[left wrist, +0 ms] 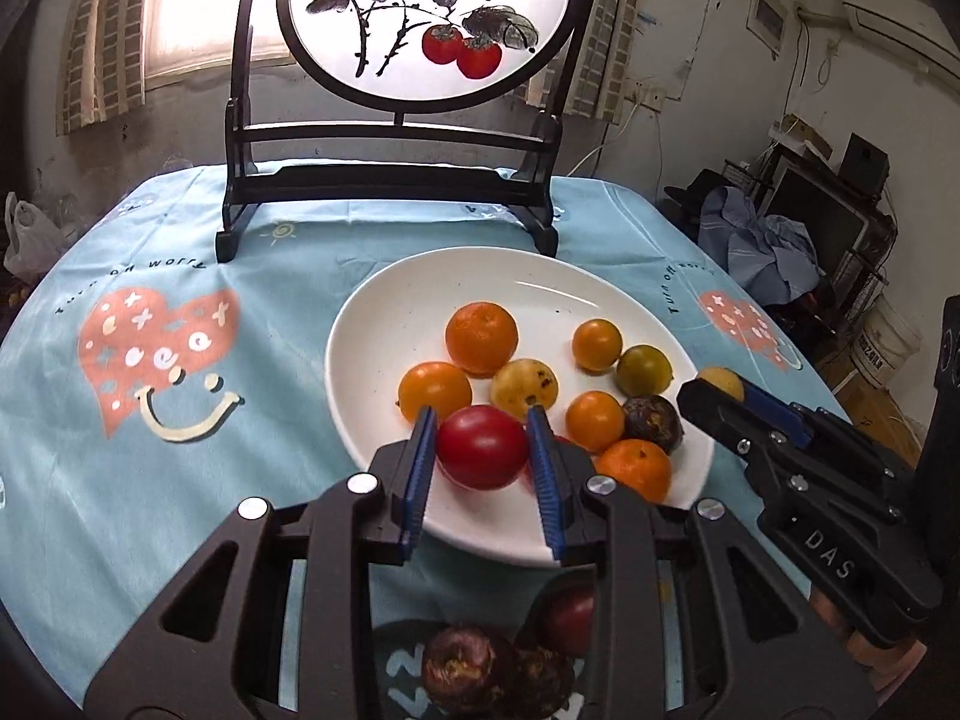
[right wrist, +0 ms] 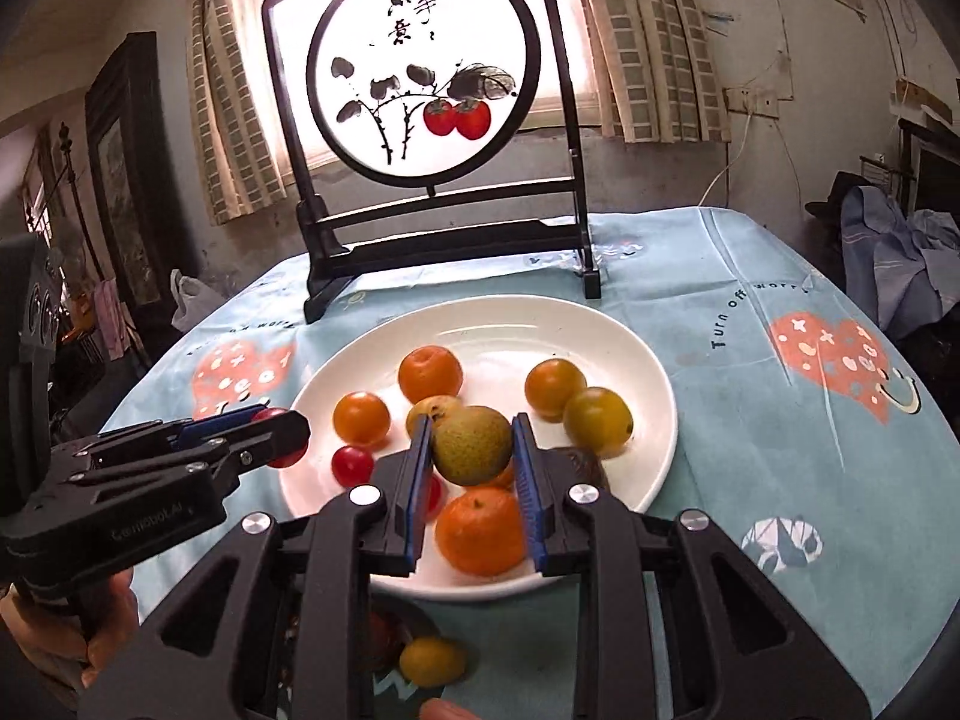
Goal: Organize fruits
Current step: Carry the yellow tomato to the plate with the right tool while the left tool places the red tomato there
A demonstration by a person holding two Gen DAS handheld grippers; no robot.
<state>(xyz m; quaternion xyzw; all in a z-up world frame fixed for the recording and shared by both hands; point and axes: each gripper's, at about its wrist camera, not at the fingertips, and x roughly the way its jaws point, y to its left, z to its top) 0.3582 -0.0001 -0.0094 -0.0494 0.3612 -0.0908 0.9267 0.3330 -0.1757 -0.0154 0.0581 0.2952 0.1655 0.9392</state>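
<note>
From the left wrist view, a red tomato (left wrist: 482,447) is seen pinched between the blue pads of the left tool (left wrist: 483,450), carried above the near rim of the white plate (left wrist: 384,324), presumably so it can be set down among the rest. On the plate, a large orange (left wrist: 481,337) is found at about 12 o'clock of the tomato, a spotted yellow fruit (left wrist: 525,384) at 1 o'clock, and a dark passion fruit (left wrist: 653,423) at 3 o'clock. Toward 3 o'clock, the right tool (left wrist: 717,387) is seen clamped on a yellowish fruit. Two dark fruits (left wrist: 462,669) are left on the bench, below the tool. In the right wrist view, a greenish pear (right wrist: 472,445) is gripped by the right tool (right wrist: 472,450), held over the plate (right wrist: 630,360), likely for placing. A mandarin (right wrist: 480,531) lies beneath at 6 o'clock, a yellow-green fruit (right wrist: 598,422) at 2 o'clock. A small yellow fruit (right wrist: 432,660) is still off the plate, on the blue tablecloth (right wrist: 750,420). A decorative screen (right wrist: 423,78) stands behind, at 12 o'clock.
</note>
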